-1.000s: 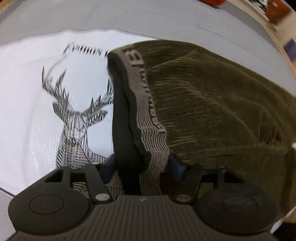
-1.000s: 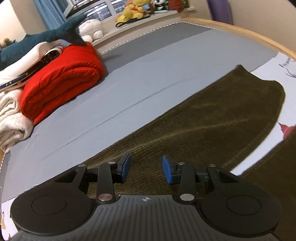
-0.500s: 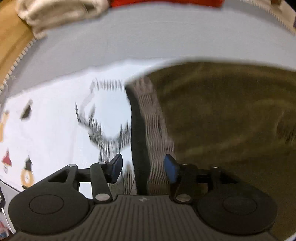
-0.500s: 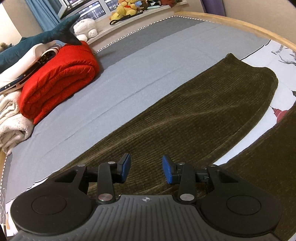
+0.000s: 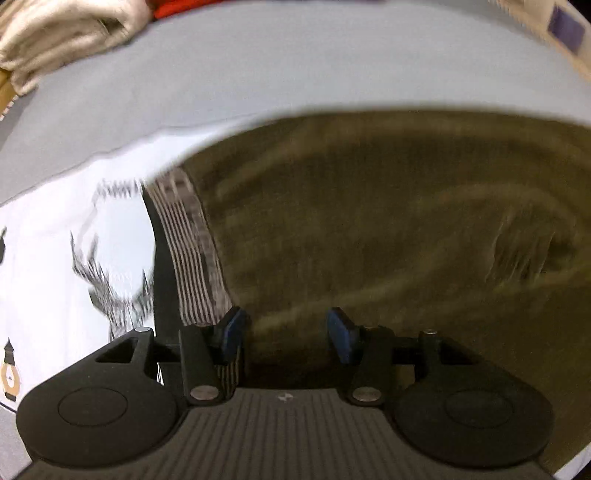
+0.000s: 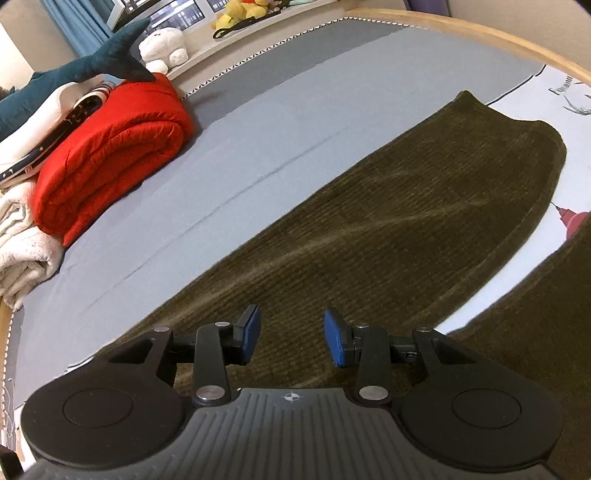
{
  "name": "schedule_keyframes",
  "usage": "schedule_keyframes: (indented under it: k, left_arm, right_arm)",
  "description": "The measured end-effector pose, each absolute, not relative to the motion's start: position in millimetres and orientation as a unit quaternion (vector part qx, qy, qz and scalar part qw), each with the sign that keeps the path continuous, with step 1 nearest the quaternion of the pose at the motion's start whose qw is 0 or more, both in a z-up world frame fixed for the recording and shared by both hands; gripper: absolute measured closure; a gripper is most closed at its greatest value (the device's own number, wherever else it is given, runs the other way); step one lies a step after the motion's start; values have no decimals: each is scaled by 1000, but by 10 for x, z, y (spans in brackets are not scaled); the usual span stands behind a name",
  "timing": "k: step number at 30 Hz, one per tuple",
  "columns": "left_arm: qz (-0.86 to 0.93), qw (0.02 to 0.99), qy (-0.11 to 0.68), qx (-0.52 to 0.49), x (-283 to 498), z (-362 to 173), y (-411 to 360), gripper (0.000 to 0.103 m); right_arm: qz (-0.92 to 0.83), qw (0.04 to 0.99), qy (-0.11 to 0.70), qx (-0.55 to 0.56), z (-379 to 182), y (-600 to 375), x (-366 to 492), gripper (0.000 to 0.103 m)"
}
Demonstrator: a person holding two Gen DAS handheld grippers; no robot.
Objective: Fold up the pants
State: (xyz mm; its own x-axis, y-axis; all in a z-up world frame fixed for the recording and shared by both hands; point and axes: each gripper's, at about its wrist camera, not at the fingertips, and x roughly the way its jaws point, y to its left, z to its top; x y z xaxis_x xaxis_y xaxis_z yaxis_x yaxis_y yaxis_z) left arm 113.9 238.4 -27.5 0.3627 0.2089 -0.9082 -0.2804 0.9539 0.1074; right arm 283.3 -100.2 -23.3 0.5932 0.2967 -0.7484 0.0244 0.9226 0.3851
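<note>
Bed (image 6: 258,122), grey sheet, spanning both views; white printed cover (image 5: 74,229) with deer drawing at left in left wrist view, same cover at far right in right wrist view. Pants (image 6: 388,236), olive-brown corduroy, spread flat on bed: one leg running from near centre to far right, hem end at far right resting partly on printed cover; second dark fabric portion at right edge, separated by a strip of white. In left wrist view (blurred), pants (image 5: 369,229) filling centre and right, striped elastic waistband (image 5: 192,251) along left edge, dark lining beside it. Red folded quilt (image 6: 110,155) at far left on bed, cream blanket (image 6: 22,243) just beside it, nearer; shark plush (image 6: 85,62) lying over the stack; white plush (image 6: 162,48) and yellow plush (image 6: 240,11) on far sill. Left claw (image 5: 286,332): jaws apart, empty, blue pads clear of fabric, left pad just beside waistband. Right claw (image 6: 291,336): jaws partly apart, empty, above corduroy leg; contact with fabric not discernible.
</note>
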Motion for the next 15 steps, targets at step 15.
schedule_keyframes:
  k: [15]
  left_arm:
    - [228, 880, 386, -154, 1451, 225, 2747, 76]
  right_arm:
    - [81, 856, 463, 214, -284, -848, 3031, 63]
